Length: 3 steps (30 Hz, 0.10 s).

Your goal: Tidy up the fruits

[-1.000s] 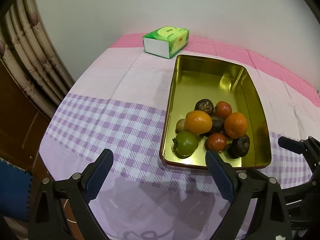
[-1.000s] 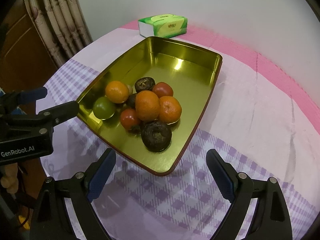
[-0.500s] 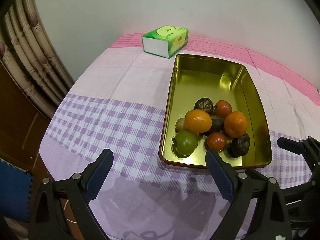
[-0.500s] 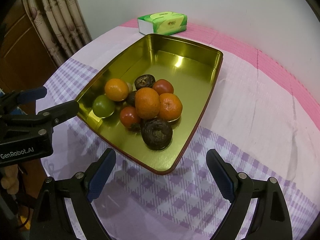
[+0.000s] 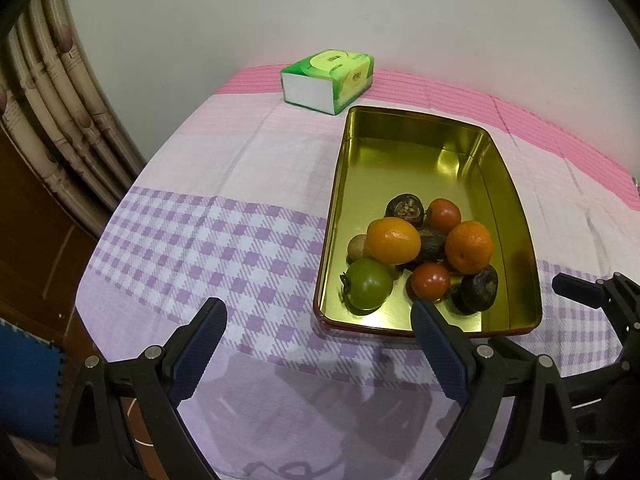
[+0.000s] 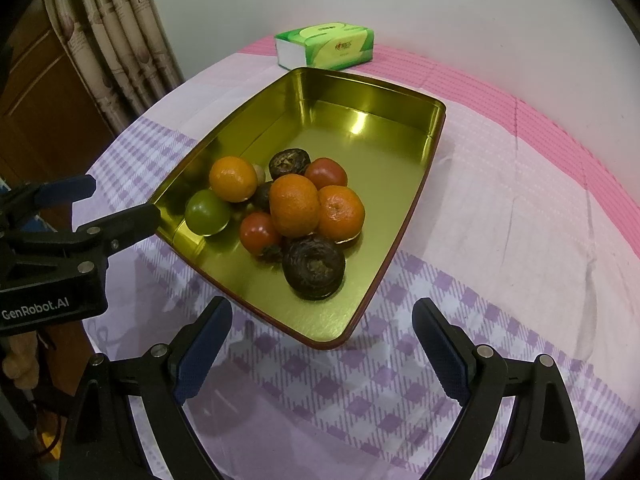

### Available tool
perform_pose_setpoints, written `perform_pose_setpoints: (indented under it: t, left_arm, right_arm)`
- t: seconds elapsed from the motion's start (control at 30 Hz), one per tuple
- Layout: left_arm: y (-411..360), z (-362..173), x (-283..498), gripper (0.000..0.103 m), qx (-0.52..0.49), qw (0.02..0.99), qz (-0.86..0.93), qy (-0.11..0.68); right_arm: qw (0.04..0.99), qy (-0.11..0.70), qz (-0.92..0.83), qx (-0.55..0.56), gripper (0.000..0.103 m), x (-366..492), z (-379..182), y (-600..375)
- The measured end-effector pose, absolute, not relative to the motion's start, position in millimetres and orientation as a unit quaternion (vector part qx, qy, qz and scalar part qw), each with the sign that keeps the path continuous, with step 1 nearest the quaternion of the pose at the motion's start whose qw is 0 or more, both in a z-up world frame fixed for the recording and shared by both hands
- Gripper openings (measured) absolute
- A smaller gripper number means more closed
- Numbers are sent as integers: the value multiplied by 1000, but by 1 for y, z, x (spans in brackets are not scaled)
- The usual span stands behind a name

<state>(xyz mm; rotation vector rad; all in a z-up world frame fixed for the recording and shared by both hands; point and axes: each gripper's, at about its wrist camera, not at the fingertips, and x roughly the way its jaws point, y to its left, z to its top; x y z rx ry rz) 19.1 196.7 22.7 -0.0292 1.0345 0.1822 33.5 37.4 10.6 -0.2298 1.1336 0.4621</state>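
Note:
A gold metal tray [image 5: 404,152] [image 6: 372,136] lies on the table with fruit heaped at its near end. In the heap are oranges [image 5: 394,240] [image 6: 294,205], red tomatoes [image 5: 431,280] [image 6: 259,233], a green tomato [image 5: 368,284] [image 6: 207,212] and dark wrinkled fruits [image 5: 479,289] [image 6: 313,268]. My left gripper [image 5: 318,344] hovers open just before the tray's near edge, nothing between its fingers. My right gripper [image 6: 322,344] is open over the near corner of the tray, also holding nothing. Each gripper shows at the edge of the other's view.
A green tissue box [image 5: 328,80] [image 6: 326,45] stands behind the tray by the white wall. The table wears a pink and purple checked cloth [image 5: 224,240]. Curtains [image 6: 116,40] and a wooden door [image 5: 32,220] lie to the left, beyond the table's rounded edge.

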Motion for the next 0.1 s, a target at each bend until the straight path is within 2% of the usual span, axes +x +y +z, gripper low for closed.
perform_pose_setpoints:
  t: [0.1]
  left_arm:
    - [197,23,19,92,-14,865,86,494]
  right_arm:
    - [812,532,217,-105,91,33,10,38]
